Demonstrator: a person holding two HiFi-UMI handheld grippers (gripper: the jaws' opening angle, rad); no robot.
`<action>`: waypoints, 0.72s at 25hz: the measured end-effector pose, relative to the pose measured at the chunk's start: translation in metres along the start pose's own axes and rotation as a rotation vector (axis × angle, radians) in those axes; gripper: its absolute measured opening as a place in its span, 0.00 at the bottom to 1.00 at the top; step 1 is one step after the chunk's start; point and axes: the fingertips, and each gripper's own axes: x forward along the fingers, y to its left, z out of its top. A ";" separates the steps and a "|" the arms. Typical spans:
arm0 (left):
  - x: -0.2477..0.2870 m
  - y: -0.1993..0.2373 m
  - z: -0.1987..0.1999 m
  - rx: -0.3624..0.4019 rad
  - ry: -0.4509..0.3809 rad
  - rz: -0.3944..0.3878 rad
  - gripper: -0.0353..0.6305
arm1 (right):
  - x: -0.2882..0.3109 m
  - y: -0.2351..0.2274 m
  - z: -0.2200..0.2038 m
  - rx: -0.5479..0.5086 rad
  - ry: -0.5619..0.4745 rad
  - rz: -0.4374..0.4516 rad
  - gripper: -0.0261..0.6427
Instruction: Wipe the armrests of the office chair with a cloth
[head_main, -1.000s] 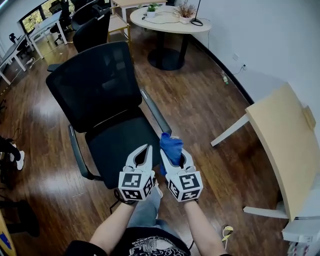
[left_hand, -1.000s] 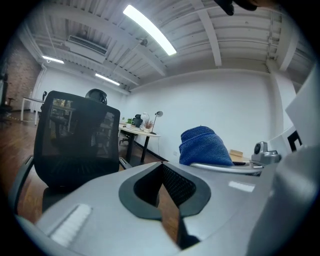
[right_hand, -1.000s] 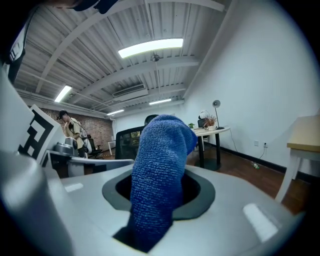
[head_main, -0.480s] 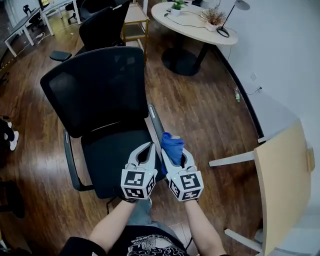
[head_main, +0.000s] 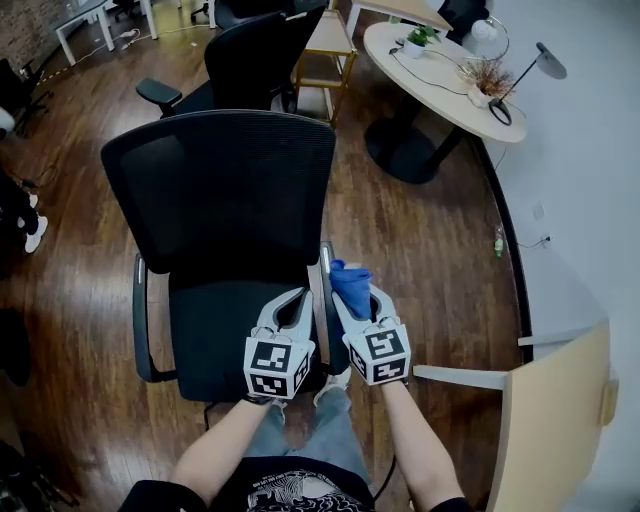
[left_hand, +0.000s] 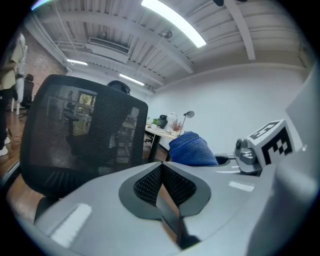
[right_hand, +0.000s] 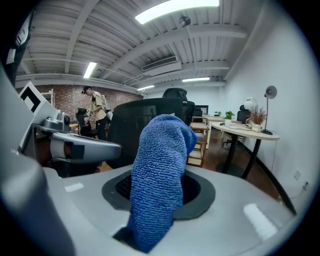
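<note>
A black mesh office chair (head_main: 225, 185) stands right in front of me, its back facing away. Its left armrest (head_main: 139, 320) and right armrest (head_main: 325, 262) are thin dark bars. My right gripper (head_main: 355, 292) is shut on a blue cloth (head_main: 350, 280), which hangs just over the right armrest's middle; whether it touches I cannot tell. In the right gripper view the cloth (right_hand: 162, 160) bulges up between the jaws. My left gripper (head_main: 298, 295) hovers over the seat's right edge, shut and empty, jaw tips meeting (left_hand: 161, 165). The cloth (left_hand: 191, 150) shows to its right.
A second black chair (head_main: 250, 50) and a wooden shelf unit (head_main: 325, 40) stand behind. A round table (head_main: 440, 85) with a plant and a lamp is at the back right. A wooden desk (head_main: 560, 430) fills the lower right. A person (right_hand: 97, 117) stands far off.
The view has swung so the chair sits squarer in front of me. Both grippers have drifted slightly right, bringing the cloth closer over the right armrest. Both grippers remain shut as before.
</note>
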 end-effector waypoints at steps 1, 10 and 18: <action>0.005 0.005 0.000 0.000 0.000 0.021 0.06 | 0.010 -0.006 -0.003 -0.020 0.013 0.025 0.25; 0.058 0.047 -0.008 -0.086 0.008 0.287 0.06 | 0.090 -0.046 -0.041 -0.290 0.137 0.300 0.25; 0.088 0.058 -0.021 -0.120 0.025 0.414 0.06 | 0.141 -0.058 -0.067 -0.584 0.156 0.502 0.25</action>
